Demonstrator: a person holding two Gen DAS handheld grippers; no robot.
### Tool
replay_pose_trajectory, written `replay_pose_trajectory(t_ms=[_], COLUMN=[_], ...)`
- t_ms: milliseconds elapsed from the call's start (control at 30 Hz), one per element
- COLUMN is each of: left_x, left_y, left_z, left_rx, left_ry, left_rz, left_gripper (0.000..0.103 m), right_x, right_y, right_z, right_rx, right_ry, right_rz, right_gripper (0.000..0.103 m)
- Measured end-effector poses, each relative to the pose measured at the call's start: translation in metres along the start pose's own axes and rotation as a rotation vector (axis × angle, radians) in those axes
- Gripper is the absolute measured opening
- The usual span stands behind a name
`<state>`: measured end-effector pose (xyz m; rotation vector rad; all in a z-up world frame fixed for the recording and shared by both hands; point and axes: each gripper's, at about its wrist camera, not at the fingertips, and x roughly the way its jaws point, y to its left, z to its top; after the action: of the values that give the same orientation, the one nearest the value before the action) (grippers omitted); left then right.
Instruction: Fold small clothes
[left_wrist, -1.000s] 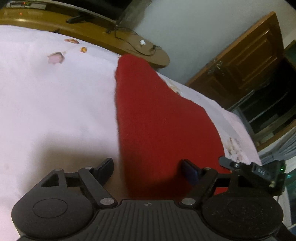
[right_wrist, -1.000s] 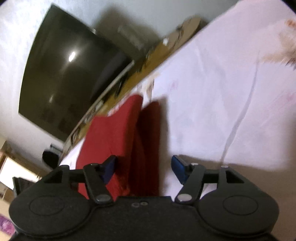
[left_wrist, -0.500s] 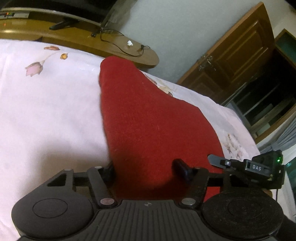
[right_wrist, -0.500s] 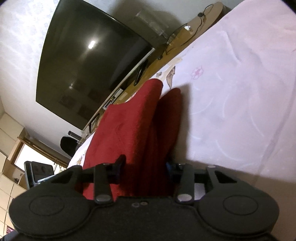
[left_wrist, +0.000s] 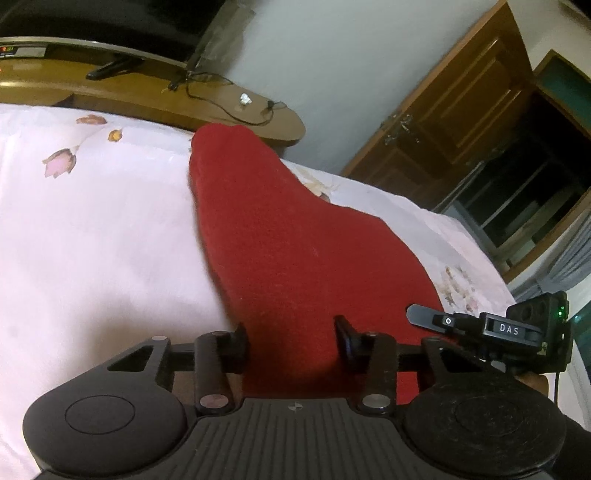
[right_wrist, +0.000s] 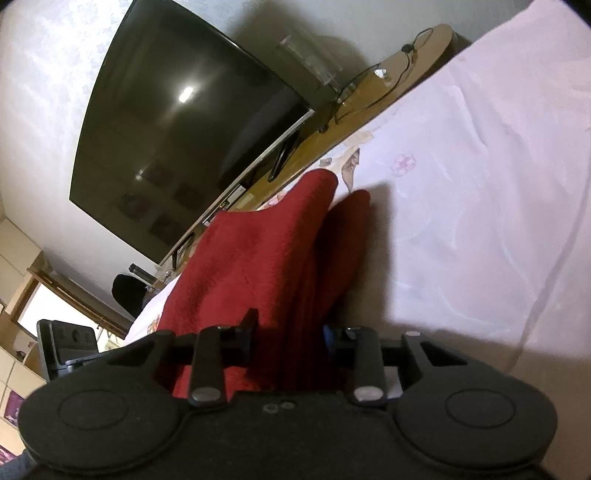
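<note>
So far no fold looks finished: the red cloth (left_wrist: 295, 258) lies long on the bed (left_wrist: 92, 240), its near edge between both claws. The left claw (left_wrist: 291, 343) and right claw (right_wrist: 290, 338) have just been closing and now pinch that edge. Lifting and folding remain. Cloth is fuzzy, thick knit; the sheet smooth, flower-printed.

Left tongs (left_wrist: 291, 341) and right tongs (right_wrist: 290, 334) both angled downward, jaws just closing, each pinching the red cloth (left_wrist: 295, 240) edge.
</note>
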<state>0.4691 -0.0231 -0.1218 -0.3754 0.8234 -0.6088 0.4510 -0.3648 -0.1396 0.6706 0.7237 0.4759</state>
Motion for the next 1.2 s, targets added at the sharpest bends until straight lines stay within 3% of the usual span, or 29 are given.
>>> replay_pose_trajectory(t_ms=[200,400,600,833,933,967,1000,1033,1067,1133,1200], left_x=[-0.029,-0.091,-0.177,-0.262,-0.273,-0.272,-0.273,-0.278,-0.283,-0.289,-0.293], left_y=[0.003,0.025,0.074,0.160,0.202,0.215,0.229,0.243,0.249,0.247,0.245], left_z=[-0.002,-0.003,-0.004,-0.025,-0.038,-0.046,-0.056,-0.067,-0.073,-0.078,-0.076], left_rx=[0.005,0.000,-0.027,-0.064,-0.119,-0.142,-0.162,-0.205,-0.247,-0.229,-0.217], left_ry=[-0.037,-0.084,-0.135,-0.114,-0.080,-0.060,-0.059,-0.105,-0.134,-0.150,-0.157], left_rz=[-0.034,-0.010,0.070,0.140,0.178,0.195,0.194,0.149,0.118,0.118,0.138], left_gripper=[0.042,0.042,0.042,0.042,0.043,0.060,0.070,0.071,0.071,0.072,0.073], right_x=[-0.010,0.004,0.057,0.139,0.176,0.190,0.201,0.213,0.217,0.210,0.204], right_y=[0.029,0.072,0.133,0.195,0.212,0.214,0.214,0.210,0.198,0.184,0.189], right_z=[0.002,-0.006,-0.028,-0.065,-0.083,-0.091,-0.100,-0.108,-0.115,-0.117,-0.115], right_rx=[-0.045,-0.086,-0.087,-0.056,-0.049,-0.050,-0.055,-0.052,-0.013,0.050,0.002], right_ry=[-0.021,-0.015,0.031,0.122,0.179,0.205,0.230,0.250,0.241,0.209,0.217], right_rz=[0.010,0.056,0.141,0.216,0.214,0.195,0.161,0.104,0.119,0.162,0.138], right_gripper=[0.031,0.031,0.031,0.031,0.031,0.031,0.031,0.033,0.031,0.029,0.031])
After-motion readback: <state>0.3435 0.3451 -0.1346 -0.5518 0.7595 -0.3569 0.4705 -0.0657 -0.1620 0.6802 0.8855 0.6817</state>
